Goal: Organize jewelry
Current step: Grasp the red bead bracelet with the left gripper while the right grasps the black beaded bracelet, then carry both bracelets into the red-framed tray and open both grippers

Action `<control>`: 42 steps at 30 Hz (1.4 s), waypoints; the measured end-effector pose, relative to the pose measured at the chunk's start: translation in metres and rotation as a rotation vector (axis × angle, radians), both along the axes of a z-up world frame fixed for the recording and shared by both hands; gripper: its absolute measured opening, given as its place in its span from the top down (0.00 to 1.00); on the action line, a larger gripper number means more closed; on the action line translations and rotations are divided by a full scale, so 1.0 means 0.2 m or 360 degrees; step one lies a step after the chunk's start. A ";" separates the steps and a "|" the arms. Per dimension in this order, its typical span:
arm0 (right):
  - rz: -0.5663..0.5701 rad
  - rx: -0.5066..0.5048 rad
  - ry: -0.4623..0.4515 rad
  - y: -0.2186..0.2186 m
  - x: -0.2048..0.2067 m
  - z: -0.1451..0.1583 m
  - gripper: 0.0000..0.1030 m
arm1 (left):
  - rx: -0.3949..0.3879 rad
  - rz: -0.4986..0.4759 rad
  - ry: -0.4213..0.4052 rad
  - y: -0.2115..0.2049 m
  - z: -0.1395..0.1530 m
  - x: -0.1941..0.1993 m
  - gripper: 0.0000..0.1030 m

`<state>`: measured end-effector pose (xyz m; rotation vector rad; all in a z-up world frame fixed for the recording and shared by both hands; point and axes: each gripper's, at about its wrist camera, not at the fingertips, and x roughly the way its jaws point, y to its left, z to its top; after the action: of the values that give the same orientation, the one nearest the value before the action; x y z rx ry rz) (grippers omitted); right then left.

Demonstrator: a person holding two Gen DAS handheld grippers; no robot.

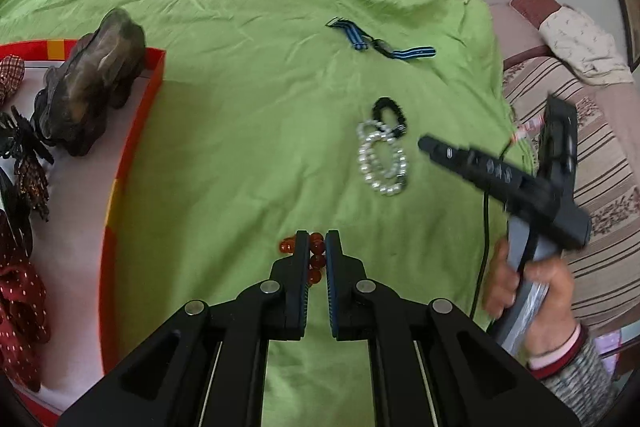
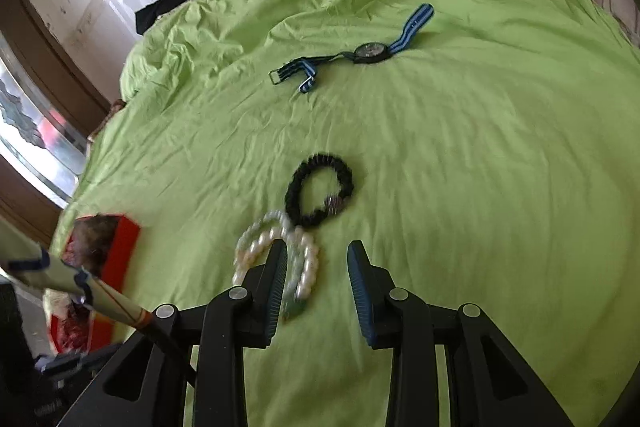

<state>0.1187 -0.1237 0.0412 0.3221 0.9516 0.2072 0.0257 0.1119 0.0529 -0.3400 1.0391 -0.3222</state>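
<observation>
On the green bedsheet (image 2: pixel 460 167), just ahead of the right gripper (image 2: pixel 318 267): pearl bracelet (image 2: pixel 276 251), lying at about eleven o'clock from the gap, one loop tucked behind the left finger, none of it pinched. Fingers partly open, holding nothing. Long axis of the pearls running roughly six to twelve, black bracelet (image 2: pixel 320 189) touching their far end at twelve. Watch (image 2: pixel 370 51) well beyond, also near twelve. Open sheet from one to five o'clock, so plenty of room on that side. Left gripper (image 1: pixel 317 251) nearly closed on the red bead bracelet (image 1: pixel 314 259), beads pinched between the pads. Red-rimmed tray (image 1: pixel 132 163) at nine o'clock from it, the likely drop spot, already crowded with a dark figurine (image 1: pixel 92 79).
</observation>
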 end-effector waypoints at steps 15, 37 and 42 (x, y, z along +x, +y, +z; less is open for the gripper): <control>-0.0022 -0.0083 0.0029 0.05 0.26 -0.06 0.91 | 0.0009 -0.0055 -0.0058 0.02 0.00 0.01 0.93; 0.0255 -0.0125 -0.0279 0.43 -0.46 0.59 0.93 | -0.0069 0.0148 -0.0495 0.50 0.68 -0.51 0.93; 0.0378 -0.0134 -0.0303 0.65 -0.55 0.63 0.93 | -0.0031 0.0331 -0.0519 0.73 0.68 -0.60 0.93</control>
<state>0.0090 0.0057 0.1666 0.1081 0.8060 0.4069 -0.0947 0.2583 0.1889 -0.3949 0.6744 -0.1919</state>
